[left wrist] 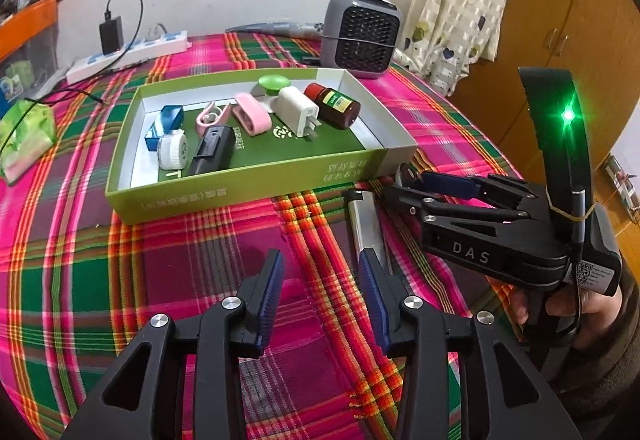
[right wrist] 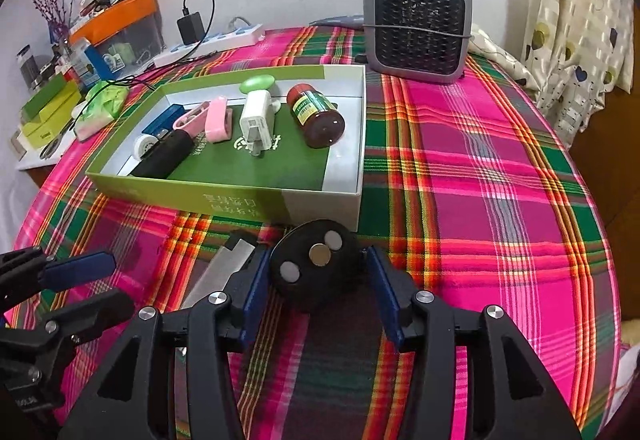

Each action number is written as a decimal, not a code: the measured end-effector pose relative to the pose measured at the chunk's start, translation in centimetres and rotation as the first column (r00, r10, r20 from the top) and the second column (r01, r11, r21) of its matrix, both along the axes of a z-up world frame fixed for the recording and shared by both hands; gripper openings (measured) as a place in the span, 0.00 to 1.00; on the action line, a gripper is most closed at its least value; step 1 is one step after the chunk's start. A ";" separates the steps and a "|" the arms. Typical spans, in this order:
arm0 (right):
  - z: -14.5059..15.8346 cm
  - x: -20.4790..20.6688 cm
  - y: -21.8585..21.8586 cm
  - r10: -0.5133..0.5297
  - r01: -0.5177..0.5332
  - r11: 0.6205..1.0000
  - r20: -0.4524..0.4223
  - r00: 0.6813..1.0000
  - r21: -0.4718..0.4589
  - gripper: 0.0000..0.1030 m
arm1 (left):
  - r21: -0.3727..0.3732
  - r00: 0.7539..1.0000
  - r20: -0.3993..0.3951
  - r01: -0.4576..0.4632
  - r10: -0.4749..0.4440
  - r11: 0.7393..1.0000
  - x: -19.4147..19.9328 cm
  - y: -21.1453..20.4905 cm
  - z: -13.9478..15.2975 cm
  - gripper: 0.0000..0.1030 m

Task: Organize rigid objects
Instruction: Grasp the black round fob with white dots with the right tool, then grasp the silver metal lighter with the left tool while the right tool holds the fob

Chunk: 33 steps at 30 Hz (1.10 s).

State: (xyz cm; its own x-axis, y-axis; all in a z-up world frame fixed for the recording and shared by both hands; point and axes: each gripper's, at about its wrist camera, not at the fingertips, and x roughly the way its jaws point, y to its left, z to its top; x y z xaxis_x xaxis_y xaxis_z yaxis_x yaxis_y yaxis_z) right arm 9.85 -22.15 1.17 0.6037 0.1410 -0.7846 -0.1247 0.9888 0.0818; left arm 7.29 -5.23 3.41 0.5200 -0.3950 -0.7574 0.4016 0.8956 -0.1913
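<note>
Pink-green plaid cloth (right wrist: 480, 160), green box (right wrist: 240, 200)

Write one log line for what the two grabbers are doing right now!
left gripper: open, empty, beside silver bar | right gripper: open around black round disc | green box: seven-plus items inside

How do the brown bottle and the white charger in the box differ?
Colour: the brown bottle is dark amber with a red cap and green label; the white charger is plain white. Shape: the bottle is a round cylinder, the charger a blocky brick with metal prongs. Place: the bottle lies nearer the box's grey end, the charger beside it toward the middle. Both lie inside the green box, untouched by either claw.
</note>
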 end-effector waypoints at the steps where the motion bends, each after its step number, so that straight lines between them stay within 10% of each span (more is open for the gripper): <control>1: 0.0 0.0 0.1 0.003 -0.003 1.000 0.003 1.000 -0.011 0.48 | 0.001 1.000 -0.001 0.001 -0.001 1.000 0.1 0.0 0.0 0.37; 33: 0.9 -2.1 -2.0 -0.001 0.001 1.000 0.049 0.999 0.006 0.35 | 0.145 0.999 -0.006 0.036 -0.036 0.989 1.2 -5.4 -1.5 0.37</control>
State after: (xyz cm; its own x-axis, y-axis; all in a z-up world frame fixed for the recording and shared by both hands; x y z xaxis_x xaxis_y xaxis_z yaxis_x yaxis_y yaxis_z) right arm 7.78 -24.10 2.08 0.6414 0.1455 -0.7533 -0.1280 0.9884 0.0819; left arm 8.50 -10.61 1.93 0.5044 -0.2992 -0.8100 0.4335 0.8990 -0.0621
